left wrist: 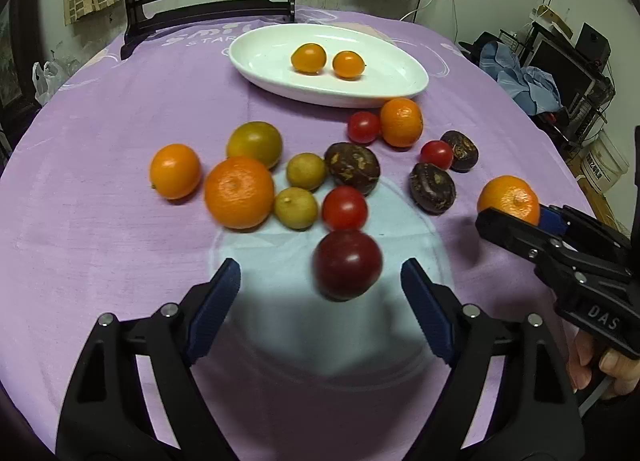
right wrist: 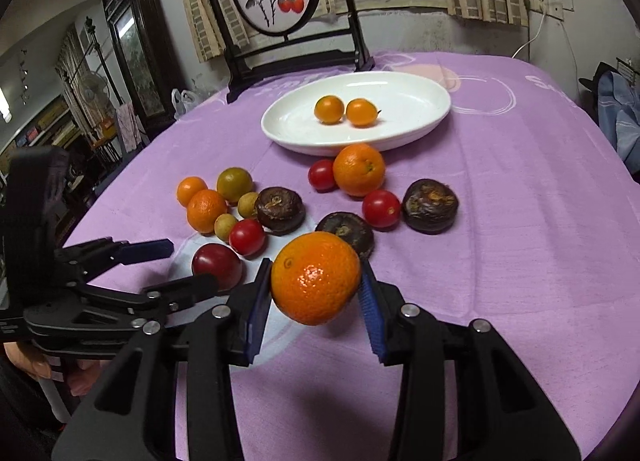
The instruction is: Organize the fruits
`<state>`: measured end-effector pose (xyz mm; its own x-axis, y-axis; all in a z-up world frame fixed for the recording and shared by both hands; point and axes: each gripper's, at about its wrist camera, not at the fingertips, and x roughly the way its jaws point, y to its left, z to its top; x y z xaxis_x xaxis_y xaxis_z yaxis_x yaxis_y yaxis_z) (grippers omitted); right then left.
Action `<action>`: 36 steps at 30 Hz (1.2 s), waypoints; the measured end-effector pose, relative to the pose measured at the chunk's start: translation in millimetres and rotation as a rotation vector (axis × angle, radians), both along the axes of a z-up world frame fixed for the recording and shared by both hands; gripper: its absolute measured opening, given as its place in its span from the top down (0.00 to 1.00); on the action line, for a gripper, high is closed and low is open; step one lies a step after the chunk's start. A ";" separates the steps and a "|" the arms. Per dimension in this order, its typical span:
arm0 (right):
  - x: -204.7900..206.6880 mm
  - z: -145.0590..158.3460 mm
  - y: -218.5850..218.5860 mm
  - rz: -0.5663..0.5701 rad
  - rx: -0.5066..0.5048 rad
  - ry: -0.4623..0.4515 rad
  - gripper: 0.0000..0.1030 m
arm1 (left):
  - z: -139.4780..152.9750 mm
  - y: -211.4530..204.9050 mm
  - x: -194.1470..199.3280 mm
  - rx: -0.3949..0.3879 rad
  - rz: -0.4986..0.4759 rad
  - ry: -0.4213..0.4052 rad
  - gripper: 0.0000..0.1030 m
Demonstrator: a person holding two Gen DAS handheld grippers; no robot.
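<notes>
Two claws work over the bench (left wrist: pixel 100 245), which wears a purple cloth. Nearest, the right claw (right wrist: pixel 316 293) is clenched on a mandarin (right wrist: pixel 315 277), its blue pads pressing both sides, and the fruit is lifted clear of the cloth. The left claw (left wrist: pixel 320 285) stands released, its pads wide apart, with a dark red plum (left wrist: pixel 347 264) lying on the cloth between them, untouched. Just beyond the plum is a cherry tomato (left wrist: pixel 345 208), then two small green fruits (left wrist: pixel 296 208), a large mandarin (left wrist: pixel 239 193) and three dark brown wrinkled fruits (left wrist: pixel 352 168). Farther, another mandarin (left wrist: pixel 401 122) lies just beside the white oval dish (left wrist: pixel 264 61). Two small orange fruits (left wrist: pixel 308 58) lie inside the dish, side by side.
</notes>
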<state>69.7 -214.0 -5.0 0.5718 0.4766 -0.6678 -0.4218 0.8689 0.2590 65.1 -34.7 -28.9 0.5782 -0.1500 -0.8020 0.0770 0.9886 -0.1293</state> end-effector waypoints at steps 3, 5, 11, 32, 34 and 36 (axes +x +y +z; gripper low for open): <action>0.1 0.3 -7.1 -0.015 0.015 0.000 0.59 | -3.8 -11.2 6.1 0.022 -0.011 0.015 0.34; -0.9 1.2 -8.1 -0.015 0.018 -0.004 0.59 | -10.7 -15.6 12.0 0.015 -0.020 0.056 0.55; -4.2 1.3 -3.8 0.005 0.012 -0.015 0.59 | -10.4 -16.4 6.9 0.050 -0.011 0.029 0.62; 48.7 78.5 28.7 0.035 -0.131 -0.188 0.59 | 95.4 14.9 67.4 0.042 -0.031 -0.183 0.62; 73.5 72.9 33.3 0.023 -0.137 -0.175 0.59 | 94.4 16.2 89.8 0.038 -0.013 -0.186 0.62; 93.6 62.2 36.9 -0.001 -0.157 -0.154 0.59 | 89.4 16.0 108.8 0.027 -0.004 -0.174 0.62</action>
